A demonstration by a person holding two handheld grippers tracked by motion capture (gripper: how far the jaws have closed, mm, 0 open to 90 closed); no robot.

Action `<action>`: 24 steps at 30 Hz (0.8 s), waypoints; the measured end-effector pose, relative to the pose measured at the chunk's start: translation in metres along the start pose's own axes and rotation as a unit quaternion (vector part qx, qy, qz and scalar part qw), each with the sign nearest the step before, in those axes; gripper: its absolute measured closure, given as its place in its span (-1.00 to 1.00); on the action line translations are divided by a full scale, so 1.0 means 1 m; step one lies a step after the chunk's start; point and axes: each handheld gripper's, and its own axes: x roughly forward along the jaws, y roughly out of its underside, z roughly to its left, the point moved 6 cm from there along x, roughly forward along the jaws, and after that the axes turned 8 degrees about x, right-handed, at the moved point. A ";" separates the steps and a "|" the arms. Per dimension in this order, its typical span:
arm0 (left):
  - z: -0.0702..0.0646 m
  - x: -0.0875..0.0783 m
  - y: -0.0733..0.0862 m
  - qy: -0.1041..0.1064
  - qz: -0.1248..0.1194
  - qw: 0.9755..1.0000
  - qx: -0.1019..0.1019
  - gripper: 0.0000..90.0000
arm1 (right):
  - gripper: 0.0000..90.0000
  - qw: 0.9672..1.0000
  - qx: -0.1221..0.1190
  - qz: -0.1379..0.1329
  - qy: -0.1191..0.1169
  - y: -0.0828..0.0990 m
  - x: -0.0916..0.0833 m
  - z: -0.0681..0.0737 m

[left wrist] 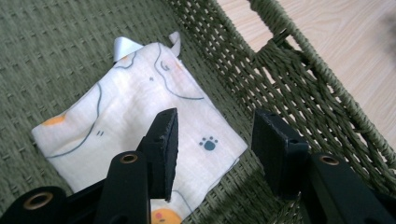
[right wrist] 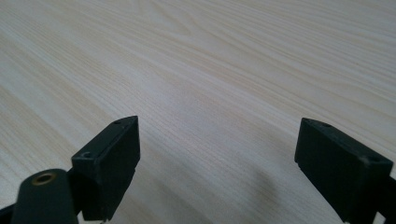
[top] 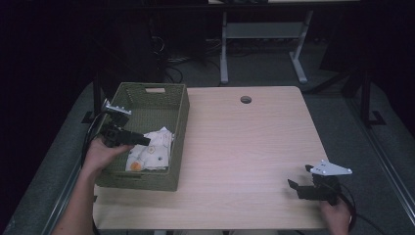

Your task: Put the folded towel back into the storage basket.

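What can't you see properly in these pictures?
- Cloth: in the left gripper view its near corner is hidden behind the left gripper.
- Its printed pictures: too small to read in the high view.
- Basket: its near inner wall is hidden by its own rim in the high view.
- Right gripper: its cable runs off the bottom edge of the high view.
- Background beyond the table: too dark.

Dim surroundings, lit tabletop; near jaws blurred.
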 end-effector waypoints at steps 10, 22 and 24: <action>-0.006 0.003 -0.004 -0.005 -0.006 1.000 -0.008 -0.05 | -0.70 1.000 -0.001 0.001 0.003 0.001 -0.001 -0.001; -0.017 -0.002 -0.009 -0.001 -0.025 1.000 -0.009 -0.12 | -0.69 1.000 -0.002 -0.001 0.002 0.001 -0.002 0.000; -0.019 -0.003 -0.012 -0.001 -0.026 1.000 -0.005 -0.13 | -0.69 1.000 -0.002 -0.002 0.003 0.001 -0.002 0.000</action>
